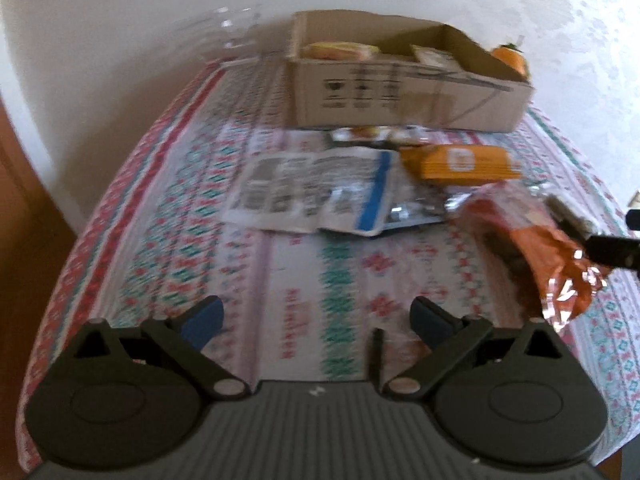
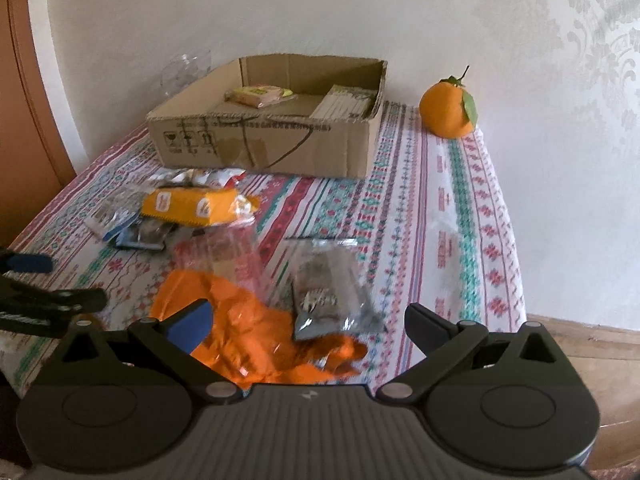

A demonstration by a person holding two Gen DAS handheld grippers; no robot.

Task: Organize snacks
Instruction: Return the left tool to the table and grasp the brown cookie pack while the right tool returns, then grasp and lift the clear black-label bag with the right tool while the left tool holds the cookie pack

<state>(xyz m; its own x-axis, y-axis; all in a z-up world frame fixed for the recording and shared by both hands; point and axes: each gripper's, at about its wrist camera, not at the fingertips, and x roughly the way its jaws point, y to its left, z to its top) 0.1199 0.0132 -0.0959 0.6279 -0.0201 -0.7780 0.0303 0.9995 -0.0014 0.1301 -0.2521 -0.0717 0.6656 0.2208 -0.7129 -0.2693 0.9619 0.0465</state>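
Note:
An open cardboard box (image 1: 404,92) (image 2: 260,144) stands at the back of the table with two snack packs inside. In front of it lie loose snacks: an orange pack (image 1: 460,162) (image 2: 192,206), a white and blue packet (image 1: 316,190), a large orange and clear bag (image 1: 532,248) (image 2: 248,320) and a grey packet (image 2: 332,296). My left gripper (image 1: 318,322) is open and empty above the tablecloth. My right gripper (image 2: 308,326) is open, its jaws wide over the orange bag and not closed on it.
An orange fruit (image 2: 450,110) with leaves sits at the back right by the wall. A clear glass item (image 2: 186,70) stands left of the box. The patterned tablecloth (image 2: 460,208) ends at the right edge. The left gripper shows at the right wrist view's left edge (image 2: 28,288).

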